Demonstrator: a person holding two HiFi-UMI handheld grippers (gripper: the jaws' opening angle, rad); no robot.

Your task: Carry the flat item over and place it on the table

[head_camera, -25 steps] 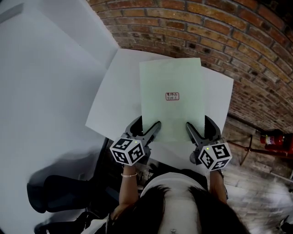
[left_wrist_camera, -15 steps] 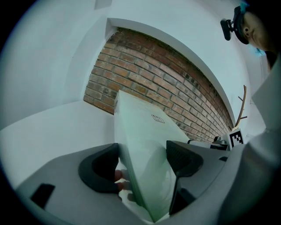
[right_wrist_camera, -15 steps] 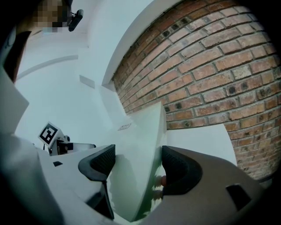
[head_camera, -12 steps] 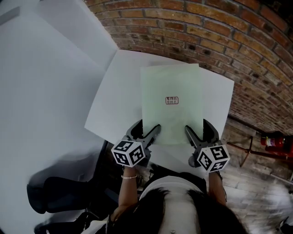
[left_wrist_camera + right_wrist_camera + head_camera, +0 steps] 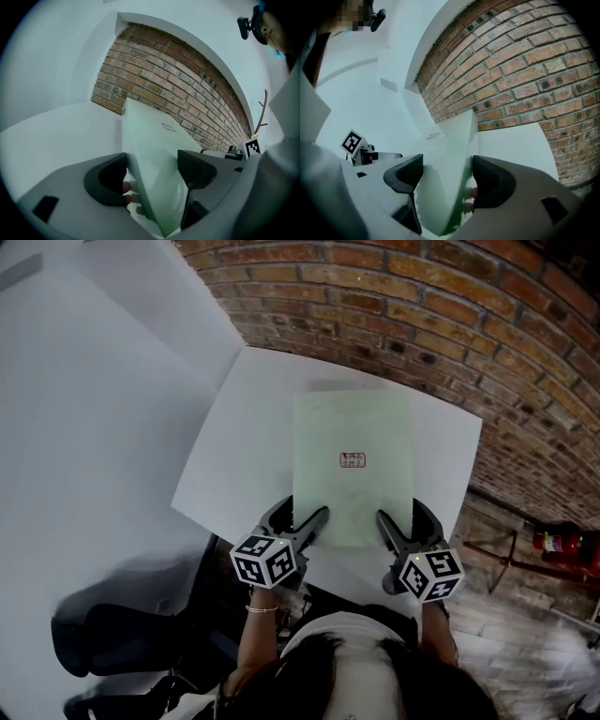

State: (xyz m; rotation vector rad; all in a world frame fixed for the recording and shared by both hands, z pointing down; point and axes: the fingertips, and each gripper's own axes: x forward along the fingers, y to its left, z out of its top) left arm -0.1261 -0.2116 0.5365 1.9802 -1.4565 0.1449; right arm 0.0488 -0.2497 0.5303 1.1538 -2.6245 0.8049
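Note:
The flat item is a pale green sheet (image 5: 352,493) with a small red label. It lies over the white table (image 5: 244,437), its near edge at the table's front edge. My left gripper (image 5: 302,519) has the sheet's near left corner between its jaws. The right gripper (image 5: 398,523) has the near right corner. In the left gripper view the sheet (image 5: 157,150) runs slantwise between jaws that stand apart, left gripper (image 5: 152,172). The right gripper view shows the same: sheet (image 5: 452,154), right gripper (image 5: 446,176). Neither pair of pads is pressed together on it.
A brick wall (image 5: 450,324) runs behind and to the right of the table, with a white wall (image 5: 84,381) on the left. A black chair (image 5: 103,638) stands at lower left. A red fire extinguisher (image 5: 561,542) sits on the wooden floor at right.
Both grippers and the green sheet have moved down and away from the camera. The sheet has sunk from a raised tilt to lying low over the table. The jaw gaps look unchanged.

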